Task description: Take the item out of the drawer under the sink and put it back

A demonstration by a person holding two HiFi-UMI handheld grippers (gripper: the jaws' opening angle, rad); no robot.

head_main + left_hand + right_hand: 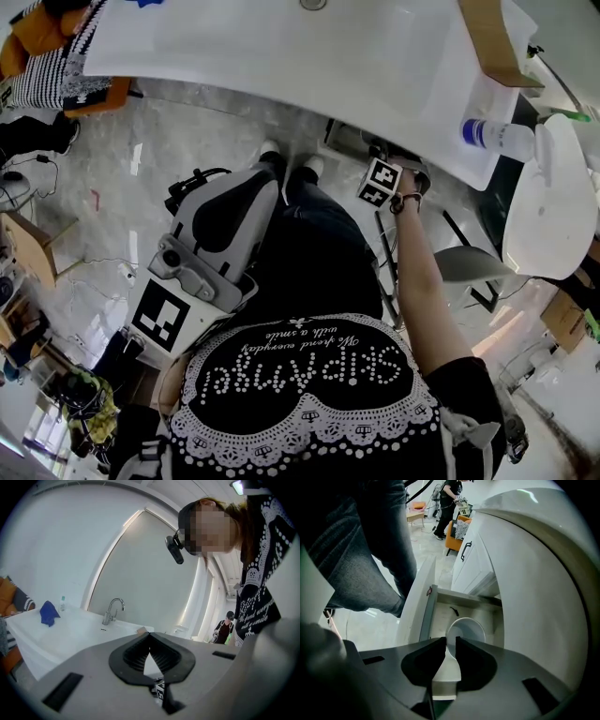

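In the right gripper view the drawer (439, 617) under the sink is pulled open, its white front (417, 603) on the left. A white bowl (466, 631) is inside it, near the front. My right gripper (450, 642) reaches into the drawer, its jaws shut on the bowl's near rim. The head view shows only that gripper's marker cube (380, 181) and the hand under the white sink counter (281, 56); its jaws are hidden there. My left gripper (261, 184) is held by the person's waist, pointing up, with its pads (140, 651) together and nothing between them.
A small dark piece (453, 611) lies at the back of the drawer. The person's legs stand close to the left of the drawer front. A faucet (112, 611), a blue cloth (48, 612) and a bottle (497, 136) are on the counter. A grey chair (469, 264) stands at the right.
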